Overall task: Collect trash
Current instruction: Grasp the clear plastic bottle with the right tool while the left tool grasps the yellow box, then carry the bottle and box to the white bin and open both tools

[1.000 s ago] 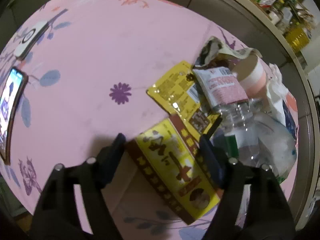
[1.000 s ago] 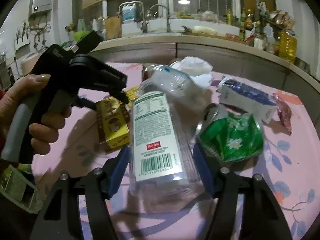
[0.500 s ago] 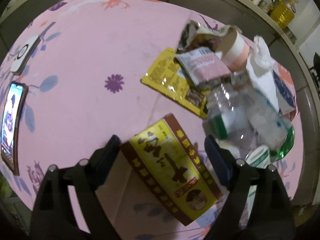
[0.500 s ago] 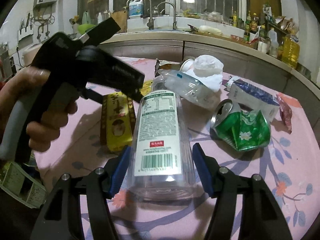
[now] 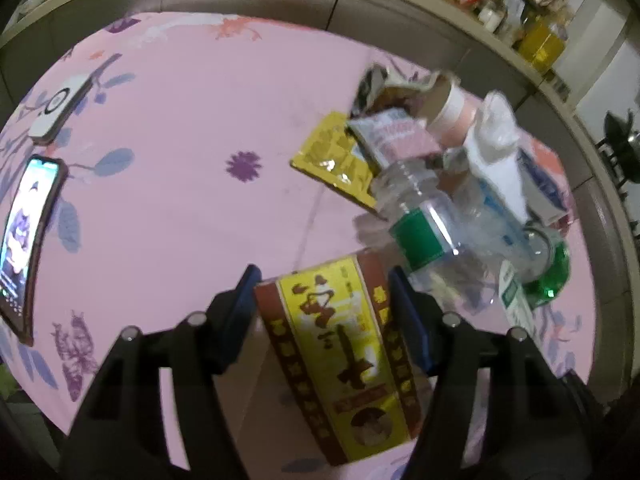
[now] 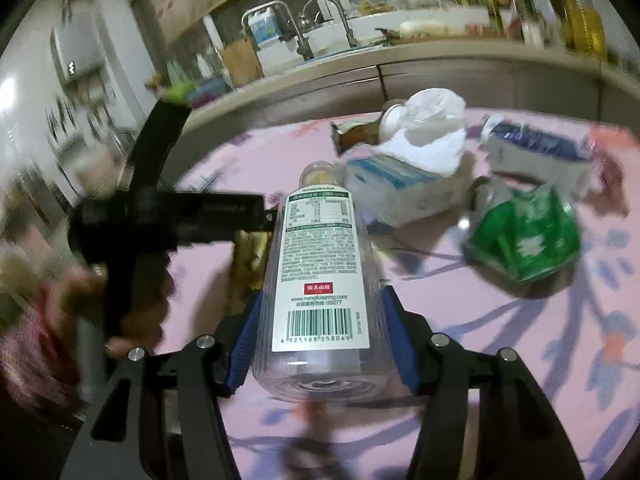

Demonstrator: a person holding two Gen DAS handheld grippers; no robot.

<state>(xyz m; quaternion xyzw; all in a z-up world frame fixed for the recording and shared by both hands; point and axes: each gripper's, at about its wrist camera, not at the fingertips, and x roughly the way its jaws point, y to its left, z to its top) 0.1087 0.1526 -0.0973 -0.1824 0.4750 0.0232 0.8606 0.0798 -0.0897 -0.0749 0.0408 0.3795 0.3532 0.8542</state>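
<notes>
Closing blue pads of the right gripper (image 6: 320, 344) pressed both sides of a clear plastic bottle (image 6: 320, 288), base toward the camera and neck pointing away over the pink table (image 6: 540, 360), while the left gripper (image 5: 324, 292), jaws also closing, had its pads against the sides of a yellow-and-brown box (image 5: 344, 352) whose long axis ran back toward the camera. Both grippers pointed down at a slant, and a person's hand (image 6: 132, 320) gripped the left tool's handle. Beyond lay a crushed green can (image 6: 524, 240), a white tissue (image 6: 428, 136) and a yellow wrapper (image 5: 332, 160).
</notes>
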